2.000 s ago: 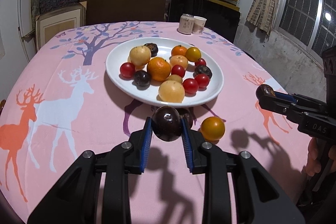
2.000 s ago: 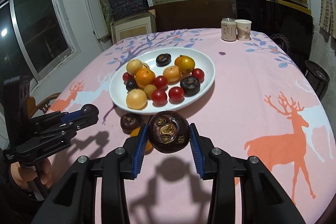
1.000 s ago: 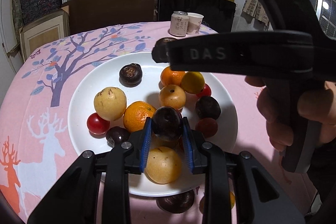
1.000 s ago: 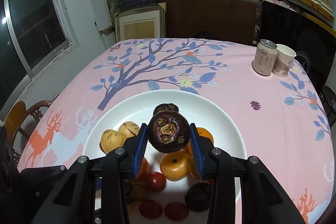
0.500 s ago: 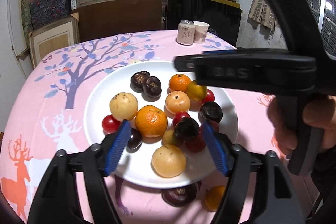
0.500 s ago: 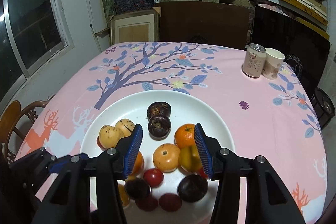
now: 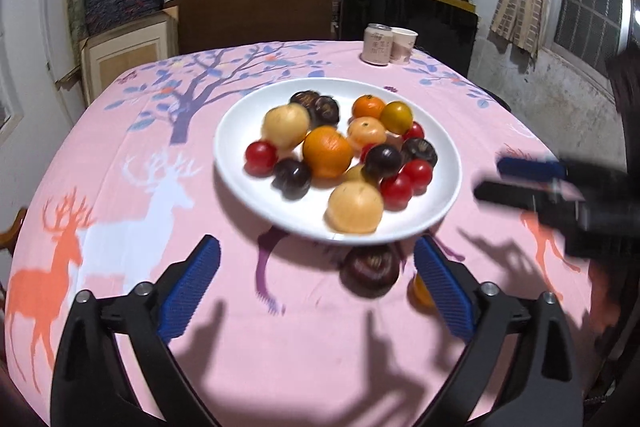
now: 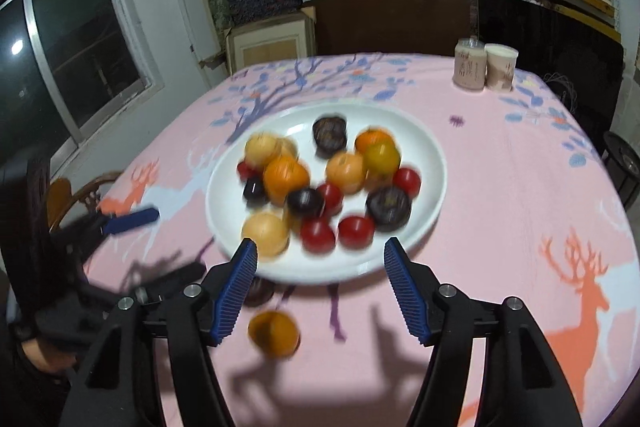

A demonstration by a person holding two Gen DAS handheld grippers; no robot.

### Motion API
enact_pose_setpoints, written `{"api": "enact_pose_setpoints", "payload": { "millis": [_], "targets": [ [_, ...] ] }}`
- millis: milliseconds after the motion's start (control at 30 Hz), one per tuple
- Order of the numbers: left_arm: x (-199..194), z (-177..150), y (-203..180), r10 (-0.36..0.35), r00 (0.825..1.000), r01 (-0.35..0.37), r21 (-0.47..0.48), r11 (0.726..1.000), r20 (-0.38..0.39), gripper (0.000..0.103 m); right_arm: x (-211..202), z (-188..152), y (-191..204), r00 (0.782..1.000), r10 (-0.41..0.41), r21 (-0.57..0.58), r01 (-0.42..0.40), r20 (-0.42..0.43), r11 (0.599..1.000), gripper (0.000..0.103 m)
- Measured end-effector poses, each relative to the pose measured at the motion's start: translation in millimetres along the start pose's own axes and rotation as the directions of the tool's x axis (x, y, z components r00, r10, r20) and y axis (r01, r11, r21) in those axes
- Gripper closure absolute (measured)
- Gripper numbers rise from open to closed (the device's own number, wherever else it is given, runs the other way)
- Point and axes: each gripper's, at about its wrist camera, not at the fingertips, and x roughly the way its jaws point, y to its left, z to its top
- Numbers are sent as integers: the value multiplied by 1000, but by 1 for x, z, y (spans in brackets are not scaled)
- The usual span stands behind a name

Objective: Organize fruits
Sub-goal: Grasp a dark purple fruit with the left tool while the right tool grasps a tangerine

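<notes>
The left gripper [image 7: 316, 283] is spread wide with nothing between its blue pads [image 7: 188, 287], hanging above the near edge of the pink tablecloth [image 7: 120, 187]; the right gripper [image 8: 320, 287] is likewise released and bare, its pads [image 8: 236, 287] parted over the near rim of the white plate [image 8: 432, 155]; the plate sits around the middle of the table and carries the heap of fruit: a large orange [image 7: 327, 151] at the centre, a pale yellow round fruit [image 7: 354, 206] toward the near rim, another pale one [image 7: 286, 125] toward the far left, red tomatoes [image 7: 406, 183] on the right half and one at the left rim, dark purple fruits [image 7: 383, 159] scattered among them and two more at the far side; off the plate, on the cloth just beside its near rim, lie a dark mangosteen [image 7: 372, 270] and, near it to the right, a small orange fruit [image 8: 274, 334], partly hidden behind the left gripper's right finger in the left wrist view; a can [image 7: 376, 43] and a paper cup [image 7: 403, 45] stand touching at the far right edge of the table; the right wrist view is smeared by motion.
</notes>
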Motion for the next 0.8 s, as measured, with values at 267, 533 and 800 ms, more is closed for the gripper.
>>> {"api": "enact_pose_setpoints", "payload": {
  "millis": [267, 533, 800],
  "targets": [
    [-15, -23, 15, 18, 1000, -19, -56, 998, -12, 7, 12, -51, 25, 998, -4, -64, 0, -70, 998, 36],
    [-26, -31, 21, 34, 999, -36, -72, 997, -20, 7, 32, -47, 40, 995, -31, -95, 21, -96, 995, 36],
    [-10, -29, 3, 49, 997, -50, -22, 998, -60, 7, 40, -55, 34, 994, -61, -99, 51, -95, 994, 66]
  ]
}}
